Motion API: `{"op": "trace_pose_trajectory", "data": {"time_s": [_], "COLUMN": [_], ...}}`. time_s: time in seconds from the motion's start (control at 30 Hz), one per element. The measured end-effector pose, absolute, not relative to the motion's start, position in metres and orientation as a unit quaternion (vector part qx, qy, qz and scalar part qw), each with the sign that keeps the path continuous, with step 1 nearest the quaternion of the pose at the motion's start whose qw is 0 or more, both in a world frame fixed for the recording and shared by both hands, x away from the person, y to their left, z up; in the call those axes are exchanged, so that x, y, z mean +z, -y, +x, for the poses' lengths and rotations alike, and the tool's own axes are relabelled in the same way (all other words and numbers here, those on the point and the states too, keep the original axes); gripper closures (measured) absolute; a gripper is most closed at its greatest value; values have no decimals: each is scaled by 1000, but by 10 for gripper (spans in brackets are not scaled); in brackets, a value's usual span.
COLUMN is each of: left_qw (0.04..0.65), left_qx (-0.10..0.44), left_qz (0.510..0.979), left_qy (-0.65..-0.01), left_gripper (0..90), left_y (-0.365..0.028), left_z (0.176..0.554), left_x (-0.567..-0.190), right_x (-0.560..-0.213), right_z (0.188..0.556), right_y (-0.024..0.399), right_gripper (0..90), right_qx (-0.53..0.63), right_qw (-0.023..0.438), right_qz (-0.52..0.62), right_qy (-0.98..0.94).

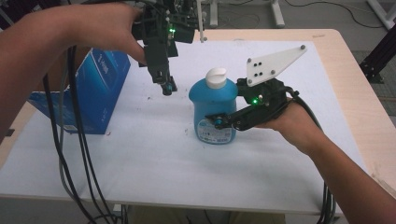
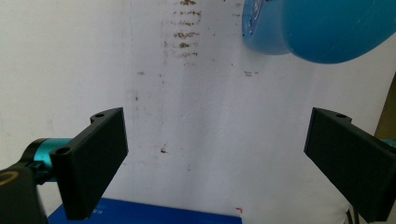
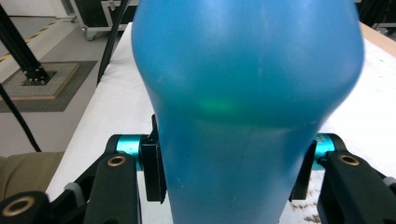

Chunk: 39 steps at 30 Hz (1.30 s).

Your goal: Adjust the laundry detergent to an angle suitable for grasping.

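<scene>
Blue bottle (image 1: 214,112) upright mid-bench (image 1: 154,158), white cap (image 1: 216,77) on. Right gripper (image 1: 218,121) clamped round bottle body. Left gripper (image 1: 167,87) spread wide, empty, hovering beside cap. Judged step: bottle steadied. Next: left gripper aligned over cap.

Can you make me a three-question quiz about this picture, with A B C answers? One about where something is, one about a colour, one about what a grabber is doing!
1. Where is the blue box?
A. Left of the bottle
B. On the bottle
C. Right of the bottle

2. What colour is the bottle's cap?
A. Red
B. White
C. Black

3. What is the right hand-held gripper doing?
A. Lying on the table
B. Holding the box
C. Gripping the blue bottle

Answers: 1 A, the high view shows it at the table's left. 2 B, the cap is white. 3 C, its jaws press both bottle sides.
</scene>
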<state>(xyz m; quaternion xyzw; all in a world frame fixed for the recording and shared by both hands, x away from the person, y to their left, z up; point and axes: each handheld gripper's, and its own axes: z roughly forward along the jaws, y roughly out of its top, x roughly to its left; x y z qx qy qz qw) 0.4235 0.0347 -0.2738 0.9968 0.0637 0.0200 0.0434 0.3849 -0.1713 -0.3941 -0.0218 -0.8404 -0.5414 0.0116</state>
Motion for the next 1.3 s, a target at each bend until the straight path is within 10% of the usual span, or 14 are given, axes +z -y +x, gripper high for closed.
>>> {"op": "trace_pose_trajectory", "data": {"time_s": [1.3], "left_qw": [39], "left_qx": [19], "left_qz": [997], "left_qy": [-65], "left_gripper": [62], "left_y": [-35], "left_z": [423], "left_x": [-275], "right_x": [-398], "right_z": [386], "right_y": [170], "right_gripper": [335], "right_qx": [-540], "right_qw": [19], "right_qz": [-16], "right_qy": [842]}}
